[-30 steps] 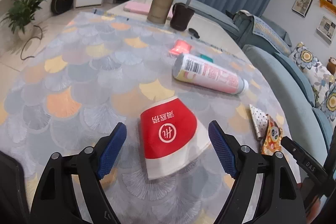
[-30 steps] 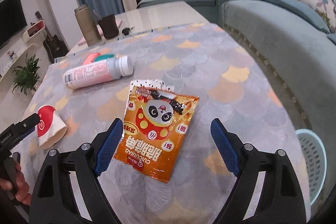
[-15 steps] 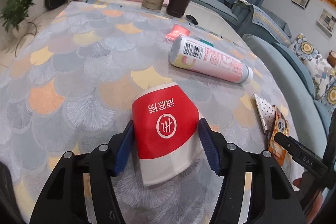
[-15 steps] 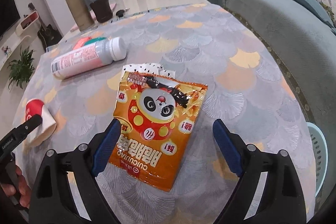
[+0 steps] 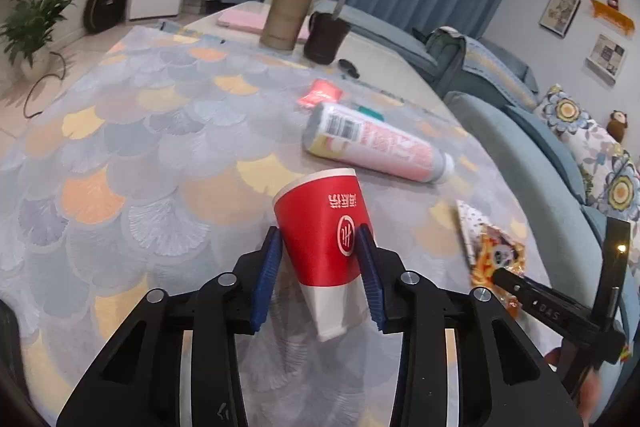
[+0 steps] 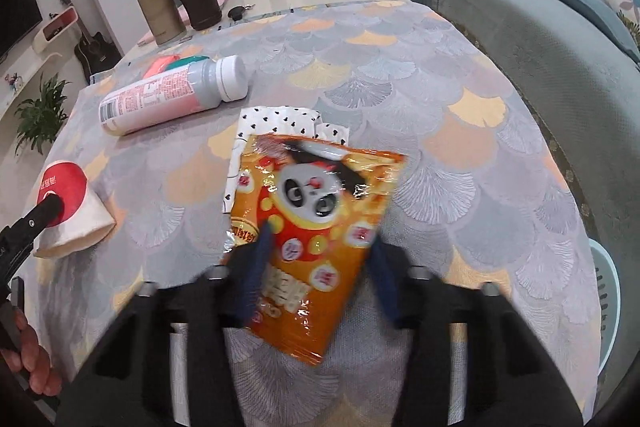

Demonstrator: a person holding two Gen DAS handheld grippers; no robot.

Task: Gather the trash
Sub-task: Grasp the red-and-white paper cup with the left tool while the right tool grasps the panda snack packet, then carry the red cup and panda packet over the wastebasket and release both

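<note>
My left gripper [image 5: 320, 239] is shut on a red and white paper cup [image 5: 324, 227] and holds it tilted above the table; the cup also shows in the right wrist view [image 6: 70, 203]. My right gripper [image 6: 320, 247] is shut on an orange panda snack bag [image 6: 316, 223], blurred by motion; the bag also shows in the left wrist view [image 5: 496, 259]. A pink and white bottle [image 5: 376, 143] lies on its side further back [image 6: 168, 95]. A dotted white wrapper [image 6: 280, 119] lies under the bag's far edge.
The table has a scalloped grey and orange cloth [image 5: 140, 147]. At its far end stand a tan flask [image 5: 290, 7], a dark mug [image 5: 326, 35] and a red packet [image 5: 322, 93]. A blue sofa [image 6: 560, 47] runs along the right. A pale basket [image 6: 608, 291] sits below the table edge.
My left gripper closed on the paper cup and lifted it off the cloth. My right gripper moved forward and closed on the snack bag, lifting its near end.
</note>
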